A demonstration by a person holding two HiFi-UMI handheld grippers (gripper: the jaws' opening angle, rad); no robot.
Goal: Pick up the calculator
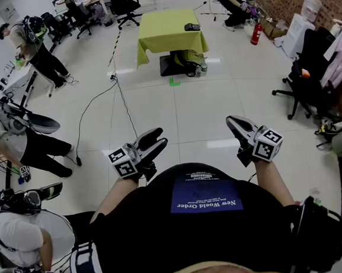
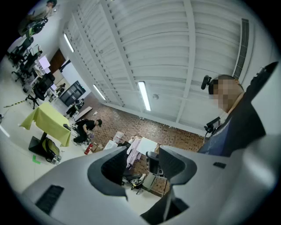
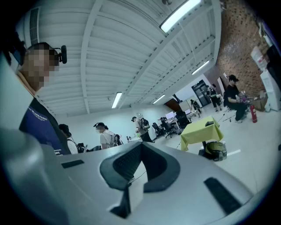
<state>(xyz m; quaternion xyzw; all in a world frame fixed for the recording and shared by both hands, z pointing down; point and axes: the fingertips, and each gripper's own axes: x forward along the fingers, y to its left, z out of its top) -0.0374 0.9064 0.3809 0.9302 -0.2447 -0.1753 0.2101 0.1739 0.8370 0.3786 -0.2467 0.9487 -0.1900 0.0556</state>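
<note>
Left tool (image 1: 161,136), right tool (image 1: 230,120): both forward, apart.

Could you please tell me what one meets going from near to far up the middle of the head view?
Black shirt with blue printed panel → left gripper and right gripper, side by side → small green tape mark → table draped in yellow-green cloth → dark rectangular calculator on its right part.

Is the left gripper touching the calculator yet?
Apart. The head view shows the left gripper near the person's body and the calculator far off on the green table, with floor between.
</note>
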